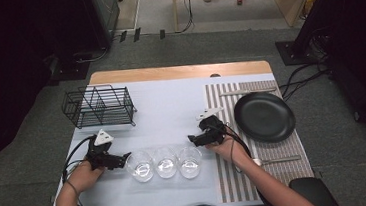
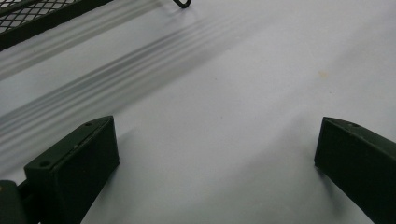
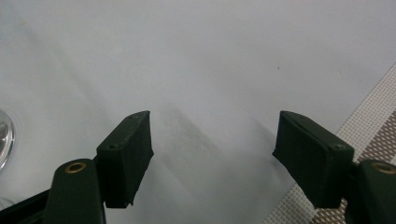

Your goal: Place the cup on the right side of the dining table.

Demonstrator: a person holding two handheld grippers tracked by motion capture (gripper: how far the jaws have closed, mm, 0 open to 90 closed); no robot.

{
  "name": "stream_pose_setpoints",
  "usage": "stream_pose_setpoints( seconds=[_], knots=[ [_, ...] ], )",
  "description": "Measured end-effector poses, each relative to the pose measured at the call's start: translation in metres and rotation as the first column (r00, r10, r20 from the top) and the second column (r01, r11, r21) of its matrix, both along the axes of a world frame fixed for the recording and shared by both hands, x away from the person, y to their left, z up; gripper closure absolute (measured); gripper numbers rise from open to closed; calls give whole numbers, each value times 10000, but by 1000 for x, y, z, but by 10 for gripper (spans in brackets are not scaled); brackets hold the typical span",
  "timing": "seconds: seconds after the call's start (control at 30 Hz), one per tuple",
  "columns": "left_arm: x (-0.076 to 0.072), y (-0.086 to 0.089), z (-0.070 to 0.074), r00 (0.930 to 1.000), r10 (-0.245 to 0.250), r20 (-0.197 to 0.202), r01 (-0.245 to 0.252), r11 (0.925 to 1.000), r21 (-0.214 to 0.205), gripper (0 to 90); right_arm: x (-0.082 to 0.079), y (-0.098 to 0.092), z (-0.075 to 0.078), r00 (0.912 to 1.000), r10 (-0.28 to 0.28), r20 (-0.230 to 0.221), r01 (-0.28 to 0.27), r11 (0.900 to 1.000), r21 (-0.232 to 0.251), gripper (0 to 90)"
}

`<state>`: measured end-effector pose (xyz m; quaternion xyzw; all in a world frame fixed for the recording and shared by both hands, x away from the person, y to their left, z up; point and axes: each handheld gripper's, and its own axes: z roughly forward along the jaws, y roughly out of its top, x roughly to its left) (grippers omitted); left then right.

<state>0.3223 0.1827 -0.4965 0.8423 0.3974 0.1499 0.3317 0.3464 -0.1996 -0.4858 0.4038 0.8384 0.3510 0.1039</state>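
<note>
Three glasses [image 1: 165, 162] are lined up near the bench's [image 1: 171, 109] front edge, between both sets of fingers: left gripper [image 1: 124, 160] beside the leftmost, right gripper [image 1: 194, 140] near the rightmost. Both are spread, nothing pinched.

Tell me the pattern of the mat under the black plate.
The placemat has narrow brown and white stripes, clearest in the high view, under the plate.

Black wire rack [image 1: 99, 106] far left; black plate [image 1: 264, 116] on striped placemat [image 1: 233, 179] right.
</note>
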Motion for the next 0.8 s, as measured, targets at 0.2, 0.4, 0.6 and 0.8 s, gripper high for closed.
stream_pose_setpoints(
  seconds=[0.2,0.4,0.6,0.8],
  knots=[
    [0,0,0,10000,1,6,-1,10000,-3,0,4,-7,7,9999,139,-103,-136,9996,245,273],
    [0,0,0,10000,-4,6,4,10000,-11,0,6,-14,13,9984,170,-541,-144,9987,486,359],
    [0,0,0,10000,-4,11,4,10000,-12,0,5,-18,17,9979,230,-602,-195,9981,579,398],
    [0,0,0,10000,-7,10,7,10000,-8,0,3,-21,24,9984,427,-372,-405,9975,580,410]
  ],
)
